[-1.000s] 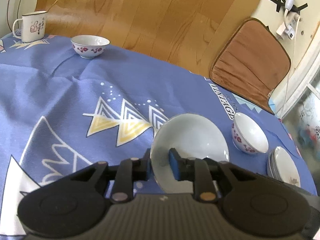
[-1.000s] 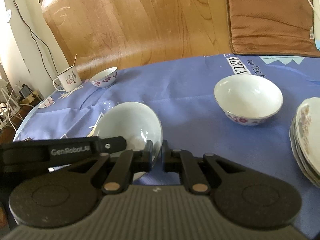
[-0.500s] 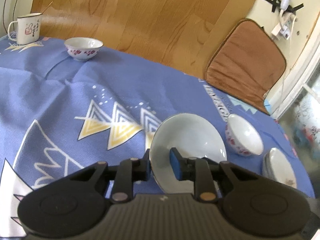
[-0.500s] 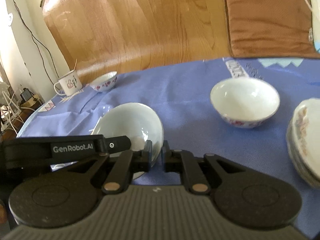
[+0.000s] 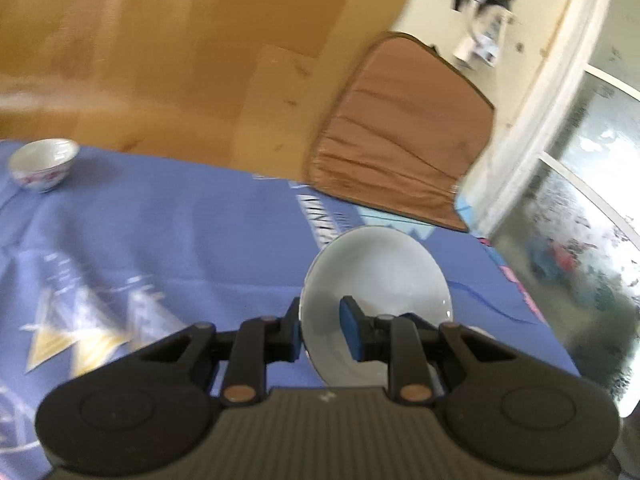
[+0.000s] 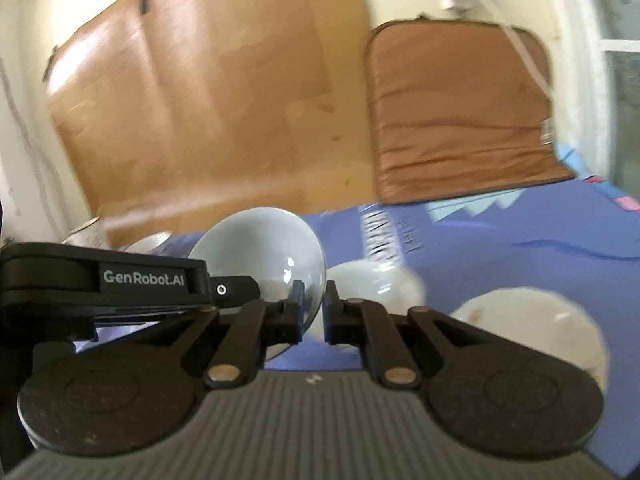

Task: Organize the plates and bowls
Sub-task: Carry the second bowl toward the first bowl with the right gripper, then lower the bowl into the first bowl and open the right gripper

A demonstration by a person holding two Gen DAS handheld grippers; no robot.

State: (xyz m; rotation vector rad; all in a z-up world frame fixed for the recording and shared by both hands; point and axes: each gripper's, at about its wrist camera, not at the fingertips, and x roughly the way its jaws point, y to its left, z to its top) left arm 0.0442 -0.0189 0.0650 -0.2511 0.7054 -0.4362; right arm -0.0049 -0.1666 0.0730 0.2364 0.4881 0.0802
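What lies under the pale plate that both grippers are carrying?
Under the pale plate is blue tablecloth. In the right wrist view a white bowl shows just past its edge; the cloth directly below is covered.

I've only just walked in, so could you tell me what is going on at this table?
A person is sorting dishes with two handheld grippers. The left gripper and the right gripper are both clamped on the rim of one pale plate, held tilted above the blue tablecloth. A floral bowl sits far off on the cloth, and another bowl and a plate stack lie blurred nearby.
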